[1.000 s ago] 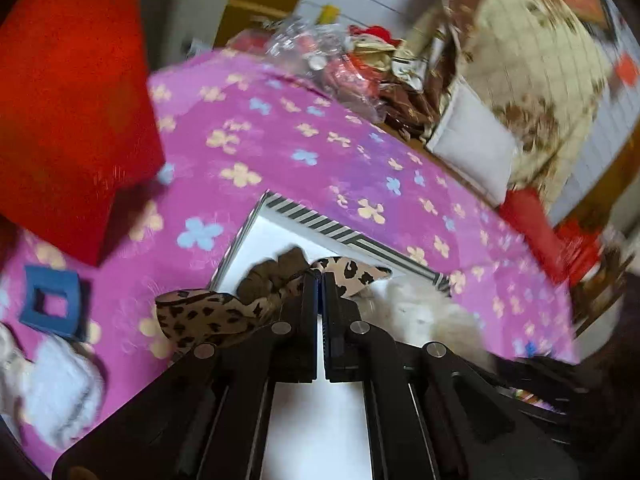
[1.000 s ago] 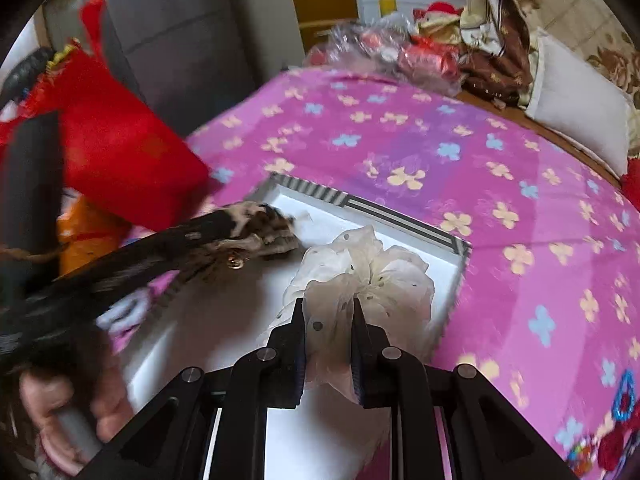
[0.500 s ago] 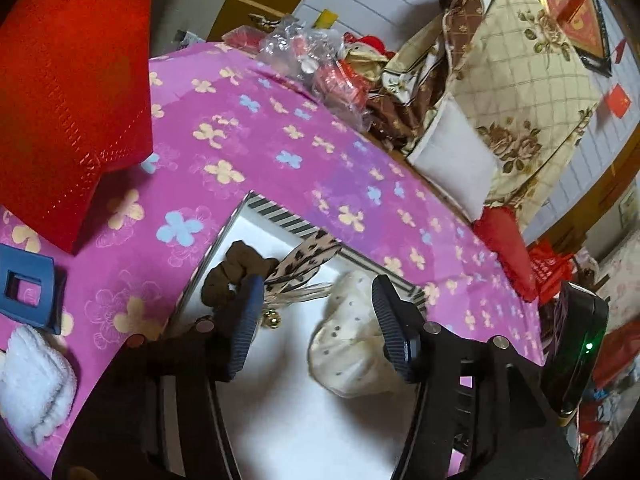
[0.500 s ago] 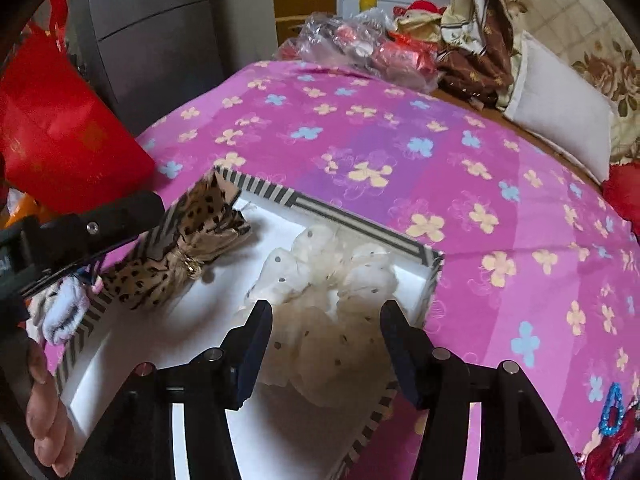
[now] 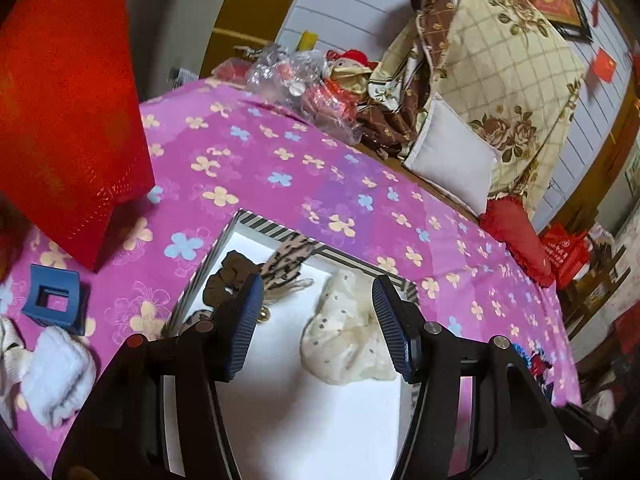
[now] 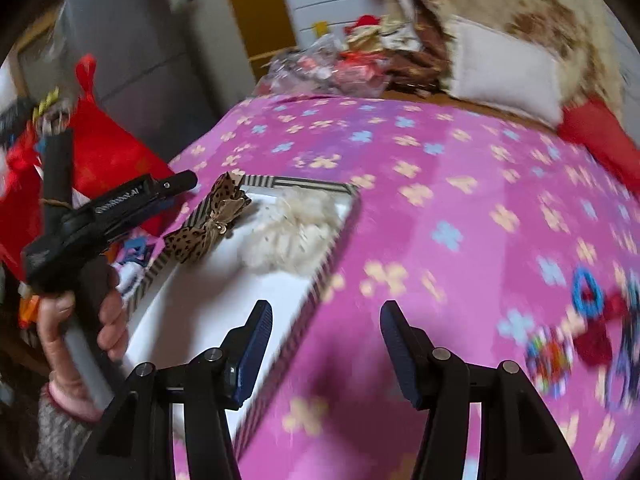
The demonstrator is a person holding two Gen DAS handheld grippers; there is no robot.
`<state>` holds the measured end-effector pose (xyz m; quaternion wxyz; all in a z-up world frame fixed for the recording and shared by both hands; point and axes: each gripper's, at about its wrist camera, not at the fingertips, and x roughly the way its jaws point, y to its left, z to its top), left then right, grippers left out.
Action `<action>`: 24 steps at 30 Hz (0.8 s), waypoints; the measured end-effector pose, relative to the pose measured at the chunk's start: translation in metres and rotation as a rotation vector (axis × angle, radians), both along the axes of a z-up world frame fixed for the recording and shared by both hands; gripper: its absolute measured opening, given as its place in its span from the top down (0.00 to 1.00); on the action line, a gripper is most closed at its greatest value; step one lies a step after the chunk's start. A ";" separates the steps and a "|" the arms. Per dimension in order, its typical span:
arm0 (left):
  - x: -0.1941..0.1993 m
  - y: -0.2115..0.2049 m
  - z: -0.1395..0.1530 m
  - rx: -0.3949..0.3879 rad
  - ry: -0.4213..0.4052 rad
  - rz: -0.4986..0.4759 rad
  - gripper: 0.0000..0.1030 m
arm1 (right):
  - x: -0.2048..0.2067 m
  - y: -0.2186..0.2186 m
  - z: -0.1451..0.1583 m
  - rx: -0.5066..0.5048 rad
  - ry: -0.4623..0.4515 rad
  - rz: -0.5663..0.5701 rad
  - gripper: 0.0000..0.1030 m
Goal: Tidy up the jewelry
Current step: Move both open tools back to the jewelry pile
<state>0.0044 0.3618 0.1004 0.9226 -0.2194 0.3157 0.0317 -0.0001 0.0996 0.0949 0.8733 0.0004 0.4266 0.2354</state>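
A white box with a striped rim lies on the pink flowered cloth. In it lie a leopard-print bow, a dark brown scrunchie and a cream dotted scrunchie. My left gripper is open and empty above the box. My right gripper is open and empty over the box's right rim and the cloth. The left gripper also shows in the right wrist view, held in a hand.
A red bag stands at the left. A blue hair claw and white fluffy items lie left of the box. Several colourful hair pieces lie on the cloth at the right. Cushions and wrapped goods sit at the back.
Both grippers opened, letting go of the leopard bow and the cream scrunchie in the box. Both then drew back; the right one swung right, away from the box.
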 end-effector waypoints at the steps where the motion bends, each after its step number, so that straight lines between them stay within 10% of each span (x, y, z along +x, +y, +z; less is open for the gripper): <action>1: -0.004 -0.005 0.003 0.017 -0.008 -0.001 0.45 | -0.008 -0.013 0.002 0.023 0.004 -0.025 0.48; 15: -0.092 -0.137 0.045 0.174 -0.097 -0.208 0.45 | -0.109 -0.240 -0.008 0.112 0.010 -0.513 0.48; 24: -0.113 -0.235 0.015 0.195 0.045 -0.384 0.45 | -0.142 -0.315 -0.023 0.145 0.001 -0.611 0.48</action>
